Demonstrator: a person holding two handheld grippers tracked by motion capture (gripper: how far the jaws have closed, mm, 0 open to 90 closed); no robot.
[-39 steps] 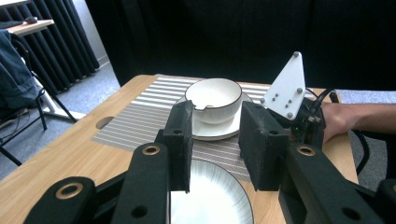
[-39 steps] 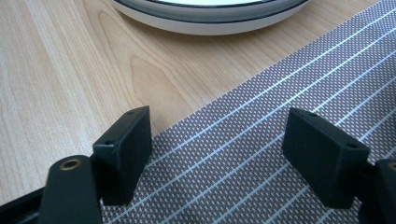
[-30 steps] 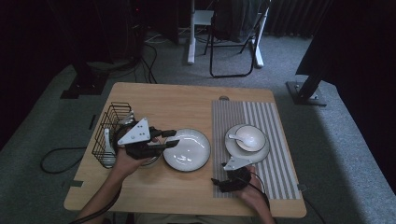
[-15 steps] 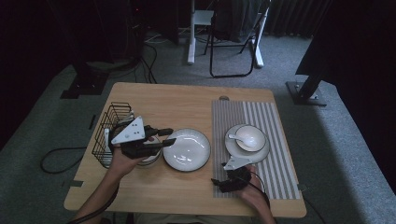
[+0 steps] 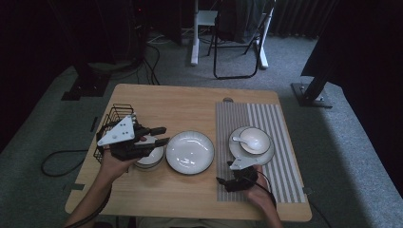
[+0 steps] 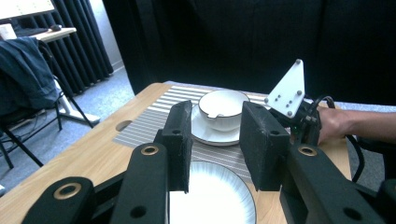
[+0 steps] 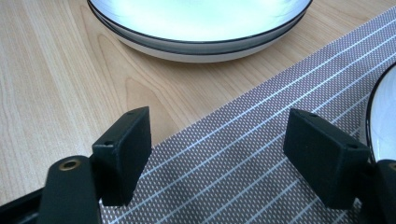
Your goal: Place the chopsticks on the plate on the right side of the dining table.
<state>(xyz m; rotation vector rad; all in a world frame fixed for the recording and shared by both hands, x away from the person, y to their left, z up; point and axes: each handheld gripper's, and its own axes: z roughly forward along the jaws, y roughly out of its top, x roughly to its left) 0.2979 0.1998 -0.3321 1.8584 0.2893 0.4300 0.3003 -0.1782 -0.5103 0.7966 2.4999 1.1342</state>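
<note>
While our left tongs (image 5: 159, 135) are hovering empty and part open above the small bowl (image 5: 149, 159) beside the plate (image 5: 190, 152), our right tongs (image 7: 217, 154) are resting wide open, empty, on the mat (image 5: 280, 175).

Dim recording studio or lab: black curtains (image 6: 233, 42), grey carpet (image 5: 180, 71), folding chair (image 5: 237, 38), floor cables (image 5: 57, 159), stand bases (image 5: 311, 90).
</note>
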